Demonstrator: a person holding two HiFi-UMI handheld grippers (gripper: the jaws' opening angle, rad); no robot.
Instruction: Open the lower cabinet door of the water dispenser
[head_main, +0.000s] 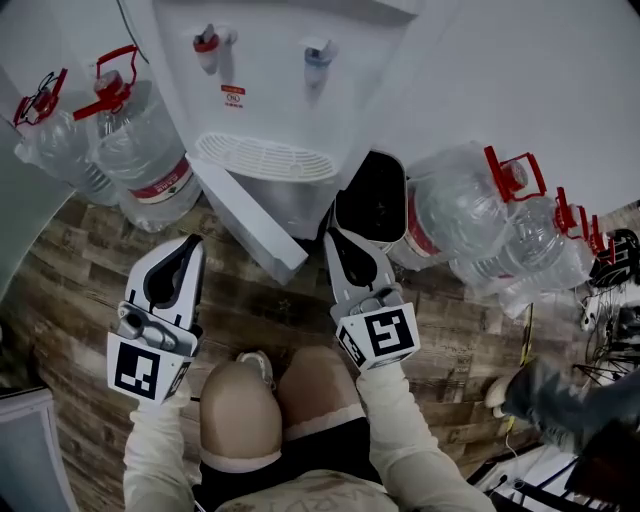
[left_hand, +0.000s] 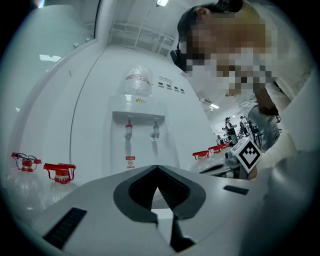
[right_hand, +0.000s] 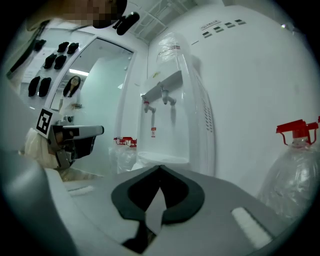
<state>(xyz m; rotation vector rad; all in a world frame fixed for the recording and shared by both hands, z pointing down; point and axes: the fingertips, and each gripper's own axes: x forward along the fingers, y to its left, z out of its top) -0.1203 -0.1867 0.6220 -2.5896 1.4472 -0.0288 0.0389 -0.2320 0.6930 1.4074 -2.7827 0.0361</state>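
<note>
Below the drip tray (head_main: 265, 157) of the water dispenser (head_main: 270, 60), the lower cabinet door (head_main: 250, 225) stands swung out from the body, with its free corner aimed toward the person's knees (head_main: 270, 400).

**Position relative to the tools**
- The door lies between the two tools.
- The left gripper (head_main: 193, 243) sits just left of the door's outer end and is apart from it.
- The right gripper (head_main: 333, 237) sits just right of that end. It is close, but contact cannot be confirmed.
- Each gripper view shows its jaws closed tip to tip, with nothing clamped.

**Edges and clearance**
- The door's top edge runs diagonally from under the tray down to the free corner.
- Open wooden floor (head_main: 90, 260) lies left of the door and between the door and the knees.
- To the right, a dark rounded object (head_main: 370, 195) stands just beyond the right gripper, and bottles crowd in behind it.

**Count**
- One dispenser and one door.
- Two taps: a red tap (head_main: 207, 42) and a blue tap (head_main: 317, 52).
- One inverted bottle (left_hand: 137, 82) on top of the dispenser, seen in the left gripper view.
- Two left bottles (head_main: 140, 150).
- At least three right bottles (head_main: 465, 215). Any further ones cannot be separated.
</note>
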